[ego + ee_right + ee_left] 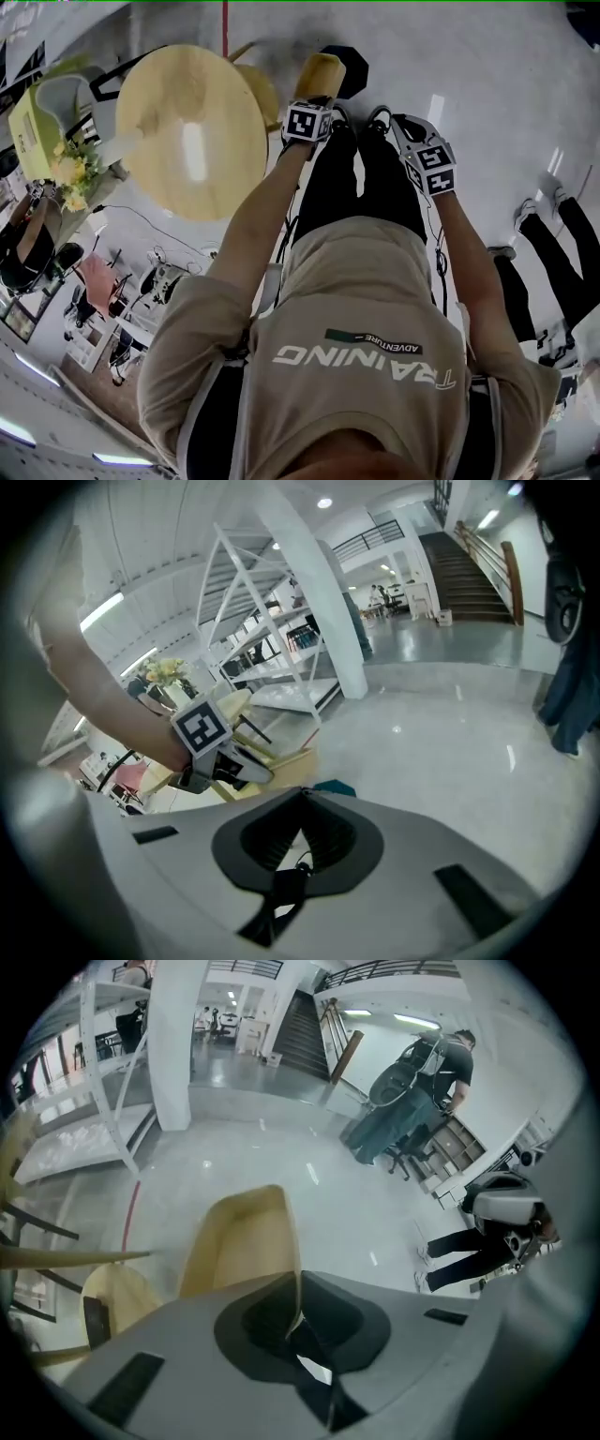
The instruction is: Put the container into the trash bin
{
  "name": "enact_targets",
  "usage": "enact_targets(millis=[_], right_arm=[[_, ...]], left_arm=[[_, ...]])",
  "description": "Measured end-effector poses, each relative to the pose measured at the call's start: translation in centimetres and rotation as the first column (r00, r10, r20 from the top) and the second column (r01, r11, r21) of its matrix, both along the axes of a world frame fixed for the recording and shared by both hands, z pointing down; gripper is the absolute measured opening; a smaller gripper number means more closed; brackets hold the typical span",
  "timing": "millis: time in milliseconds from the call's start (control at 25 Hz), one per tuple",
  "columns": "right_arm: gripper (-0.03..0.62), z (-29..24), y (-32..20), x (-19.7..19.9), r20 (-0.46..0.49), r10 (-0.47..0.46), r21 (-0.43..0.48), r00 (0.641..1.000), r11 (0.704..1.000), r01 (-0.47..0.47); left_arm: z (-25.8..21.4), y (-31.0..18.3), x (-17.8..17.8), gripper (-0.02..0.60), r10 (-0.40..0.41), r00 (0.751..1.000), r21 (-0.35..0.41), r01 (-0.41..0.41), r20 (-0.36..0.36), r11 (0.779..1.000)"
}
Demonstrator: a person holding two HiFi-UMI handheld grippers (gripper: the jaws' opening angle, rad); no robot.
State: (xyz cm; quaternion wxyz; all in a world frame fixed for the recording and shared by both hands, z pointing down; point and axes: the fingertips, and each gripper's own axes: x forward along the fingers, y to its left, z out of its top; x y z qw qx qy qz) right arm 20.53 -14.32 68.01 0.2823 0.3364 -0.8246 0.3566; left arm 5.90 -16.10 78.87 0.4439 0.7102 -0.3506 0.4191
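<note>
A tan open-topped container (319, 75) hangs in front of me in the head view, its wall pinched in my left gripper (313, 101), which is shut on it. A black trash bin (351, 69) stands on the floor just beyond and to the right of it. The left gripper view shows the container (246, 1239) sticking out from the closed jaws. My right gripper (381, 116) is held beside it, shut, with nothing in it. From the right gripper view, the left gripper (217, 754) and the container (286, 765) sit just to the left.
A round wooden table (192, 131) stands to my left, with yellow chairs (114, 1299) by it and flowers (71, 171) beyond. Another person's legs (539, 258) are at the right. White shelving (281, 621) and a pillar (178, 1044) stand farther off.
</note>
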Motion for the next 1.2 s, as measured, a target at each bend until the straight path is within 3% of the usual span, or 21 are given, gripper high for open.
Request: enact_targets(millis=[80, 200, 280, 480, 920, 1200], right_arm=[[0.002, 6.9, 0.5, -4.5, 0.001, 0.006, -0.050, 1.000, 0.999, -0.006], [0.002, 21.3, 2.8, -14.6, 0.000, -0.011, -0.103, 1.000, 0.995, 0.011], [0.002, 26.8, 3.9, -18.3, 0.009, -0.033, -0.132, 0.999, 0.991, 0.034], [0.002, 31.4, 3.1, -18.4, 0.005, -0.040, -0.169, 0.999, 0.985, 0.040], [0.002, 45.0, 5.9, -17.0, -0.099, -0.117, -0.301, 0.988, 0.950, 0.083], [0.002, 46.3, 5.7, -17.1, -0.075, -0.111, -0.305, 0.991, 0.949, 0.083]], left_arm=[[6.6, 1.7, -4.3, 0.026, -0.012, 1.000, -0.038, 0.013, 0.003, 0.999], [20.8, 5.4, -14.4, 0.026, -0.016, 0.999, -0.086, 0.019, 0.031, 0.996], [26.8, 7.7, -17.9, 0.026, -0.024, 0.999, -0.130, 0.029, 0.042, 0.991], [31.5, 9.0, -17.8, 0.026, -0.032, 0.999, -0.191, 0.039, 0.039, 0.981], [41.4, 8.5, -16.0, 0.028, 0.064, 0.998, -0.254, -0.055, 0.029, 0.966], [44.2, 6.6, -14.6, 0.028, 0.143, 0.989, -0.285, -0.127, 0.035, 0.950]])
